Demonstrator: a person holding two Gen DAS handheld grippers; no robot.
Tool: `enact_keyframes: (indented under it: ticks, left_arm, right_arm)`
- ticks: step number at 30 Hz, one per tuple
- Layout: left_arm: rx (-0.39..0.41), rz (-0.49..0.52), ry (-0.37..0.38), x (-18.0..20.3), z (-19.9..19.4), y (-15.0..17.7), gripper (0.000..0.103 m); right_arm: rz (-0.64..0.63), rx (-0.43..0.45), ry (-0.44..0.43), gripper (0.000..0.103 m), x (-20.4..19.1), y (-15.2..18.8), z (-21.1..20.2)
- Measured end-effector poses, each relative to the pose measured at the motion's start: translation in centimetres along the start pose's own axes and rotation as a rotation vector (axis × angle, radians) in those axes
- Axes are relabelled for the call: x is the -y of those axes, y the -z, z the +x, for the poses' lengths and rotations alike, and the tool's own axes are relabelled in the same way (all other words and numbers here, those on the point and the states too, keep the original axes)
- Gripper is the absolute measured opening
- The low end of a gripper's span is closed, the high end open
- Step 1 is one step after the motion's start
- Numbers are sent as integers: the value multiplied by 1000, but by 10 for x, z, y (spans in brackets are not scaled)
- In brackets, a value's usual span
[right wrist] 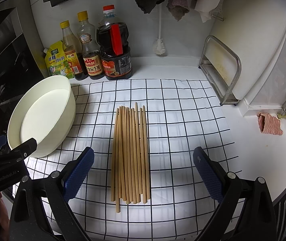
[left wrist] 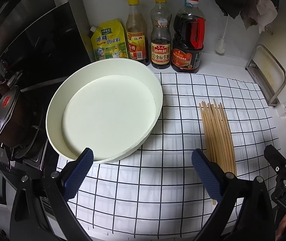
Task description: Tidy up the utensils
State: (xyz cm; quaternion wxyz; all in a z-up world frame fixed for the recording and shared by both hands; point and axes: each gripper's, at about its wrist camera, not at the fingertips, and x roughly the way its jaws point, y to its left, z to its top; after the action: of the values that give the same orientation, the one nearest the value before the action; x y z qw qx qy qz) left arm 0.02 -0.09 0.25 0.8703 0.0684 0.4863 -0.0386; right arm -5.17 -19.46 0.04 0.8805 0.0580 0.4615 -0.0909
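Both my hand-held grippers hover low with jaws spread wide: right hand-held gripper (right wrist: pixel 143 175) over the chopsticks (right wrist: pixel 131 154) on the desk (right wrist: pixel 183 120), left hand-held gripper (left wrist: pixel 142 177) beside the white bowl (left wrist: pixel 104 110).

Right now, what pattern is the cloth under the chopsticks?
White with a black grid; clearest in the right wrist view.

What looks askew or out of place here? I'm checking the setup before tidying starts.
Little stands out. The chopsticks lie bundled on the checked cloth, ends uneven, one jutting nearer the camera. The white tray is empty.
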Motion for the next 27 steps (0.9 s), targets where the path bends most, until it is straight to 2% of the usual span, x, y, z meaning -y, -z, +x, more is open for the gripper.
enact_keyframes:
  ticks: [27]
  left_arm:
    - [-4, 2, 0, 1, 2, 0, 97]
  right_arm:
    - [1, -1, 1, 94, 0, -1, 1]
